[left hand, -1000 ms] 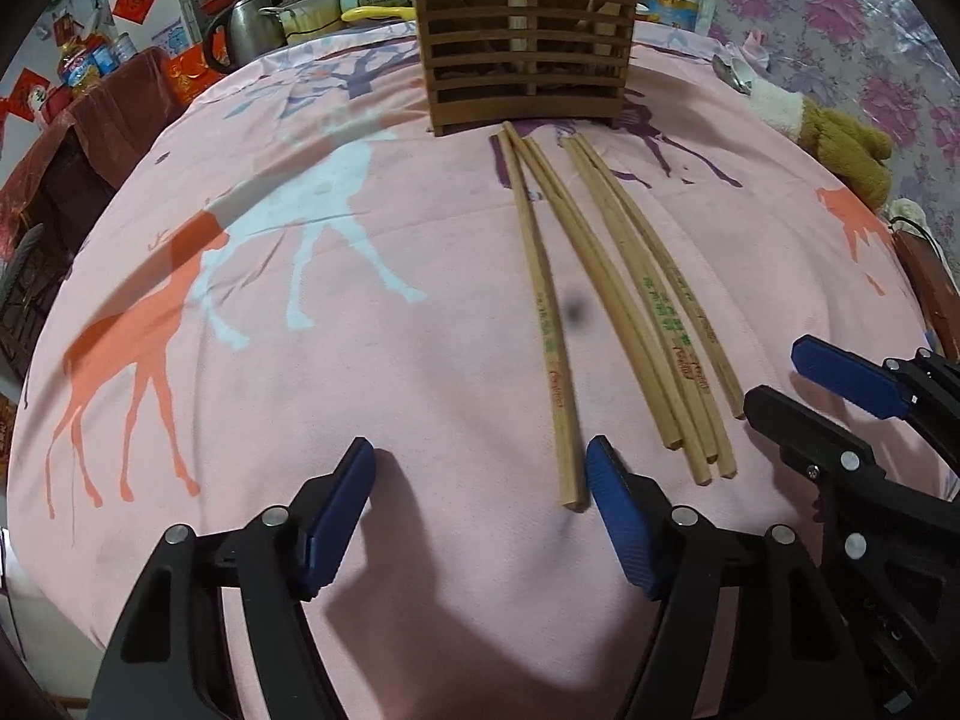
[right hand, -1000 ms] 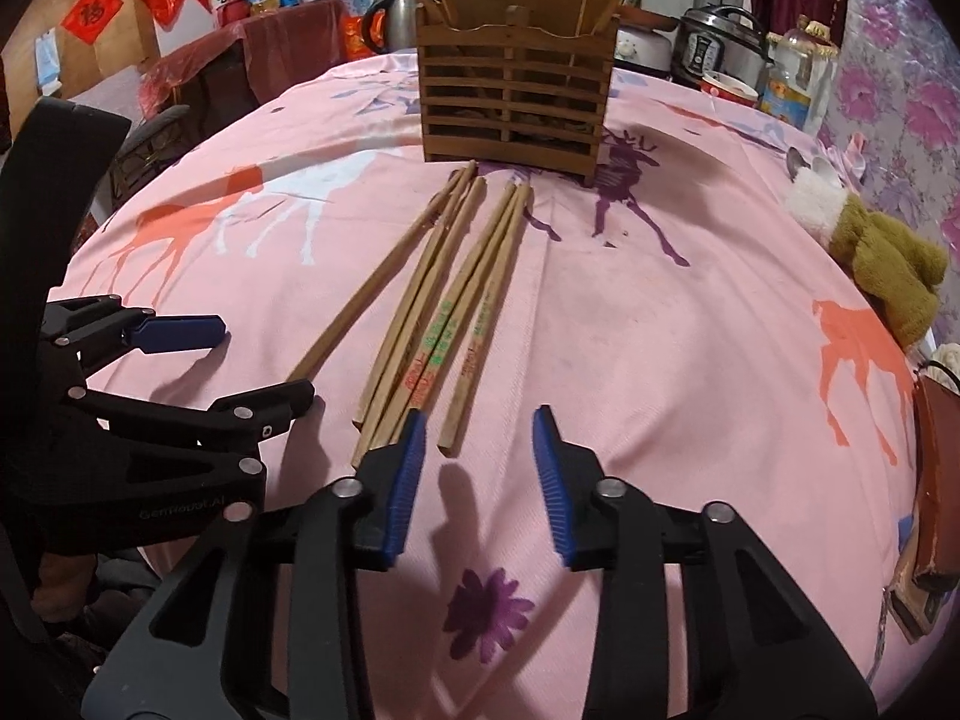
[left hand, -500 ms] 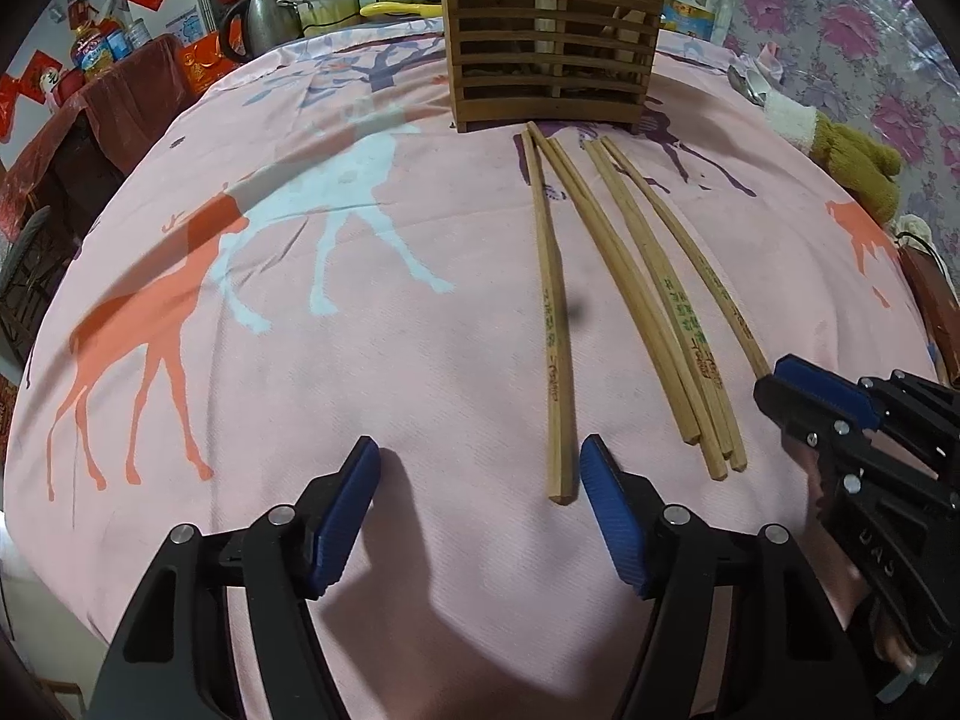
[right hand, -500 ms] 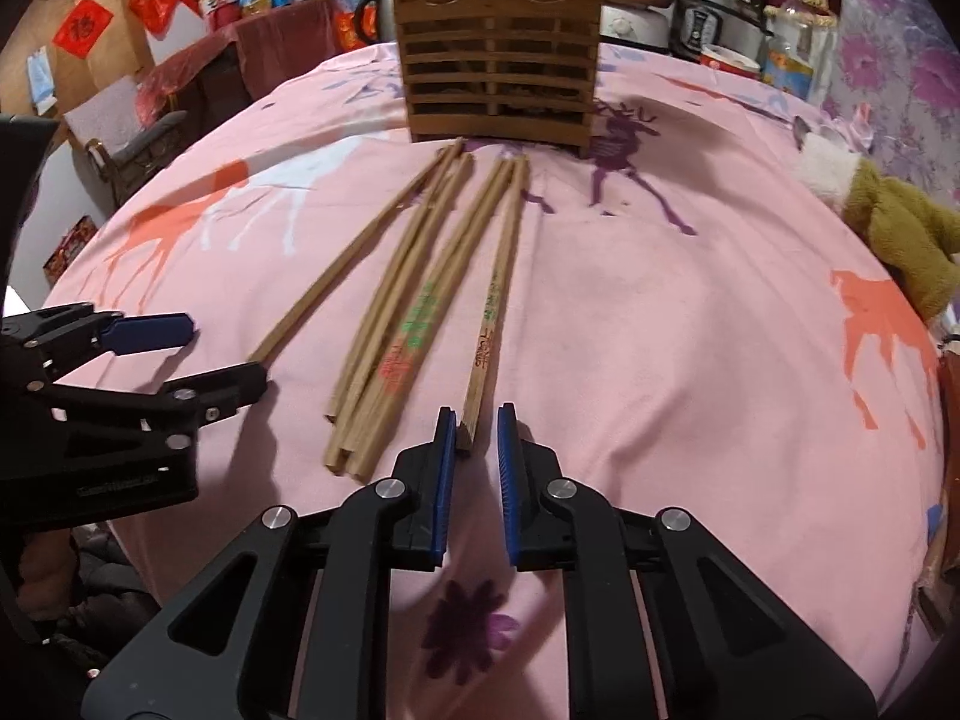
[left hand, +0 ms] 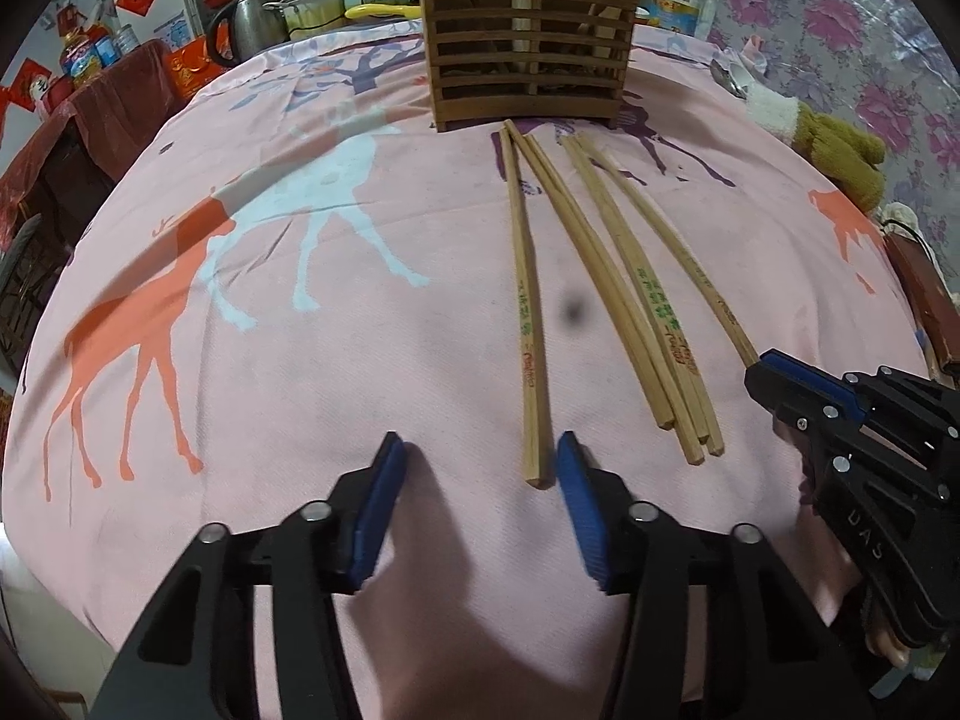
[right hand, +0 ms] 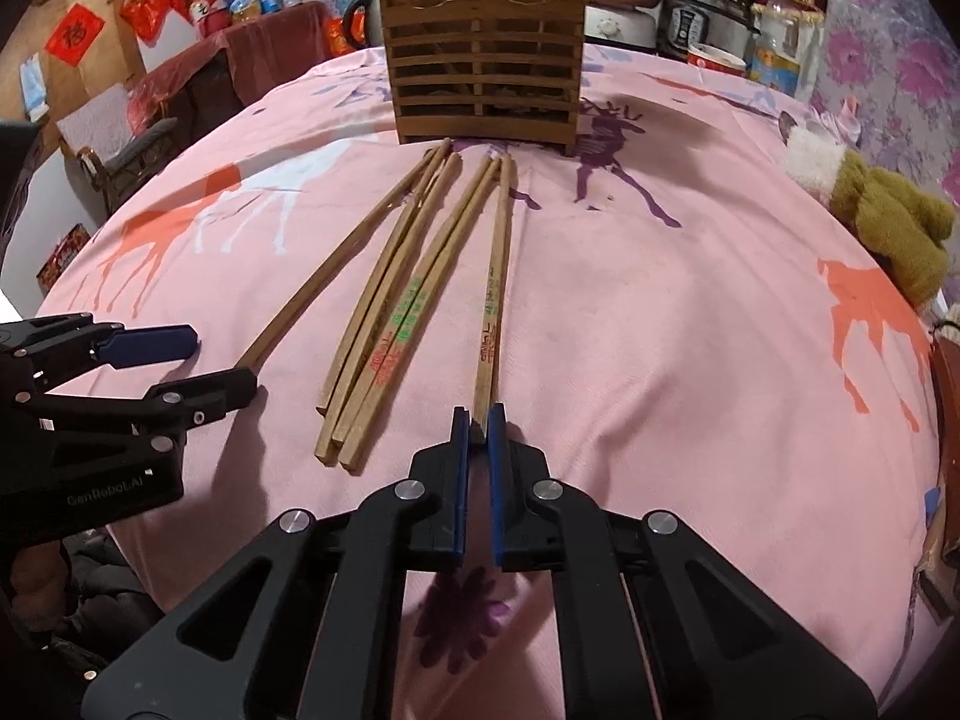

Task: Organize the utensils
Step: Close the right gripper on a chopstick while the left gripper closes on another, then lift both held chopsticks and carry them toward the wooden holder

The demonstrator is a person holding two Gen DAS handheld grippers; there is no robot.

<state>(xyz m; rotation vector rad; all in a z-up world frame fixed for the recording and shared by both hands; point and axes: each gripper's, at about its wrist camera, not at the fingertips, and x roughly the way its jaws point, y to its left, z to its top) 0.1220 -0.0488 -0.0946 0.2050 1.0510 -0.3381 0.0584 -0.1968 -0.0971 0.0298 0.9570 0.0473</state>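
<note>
The surface (right hand: 690, 360), under a pink deer-print cloth, carried the slatted wooden holder (right hand: 483, 81) at its far side, with six chopsticks fanned out from the holder's foot toward the tools. The right tool (right hand: 479, 420) had pinched shut on the very tip of the rightmost chopstick (right hand: 493, 294); so short a bite could let it swing or slip on lifting. The left tool (left hand: 474, 474) was closing, its pads not yet on the leftmost chopstick (left hand: 523, 294), which lay between them hard against the right pad, seemingly; the lopsided squeeze might roll it away.
</note>
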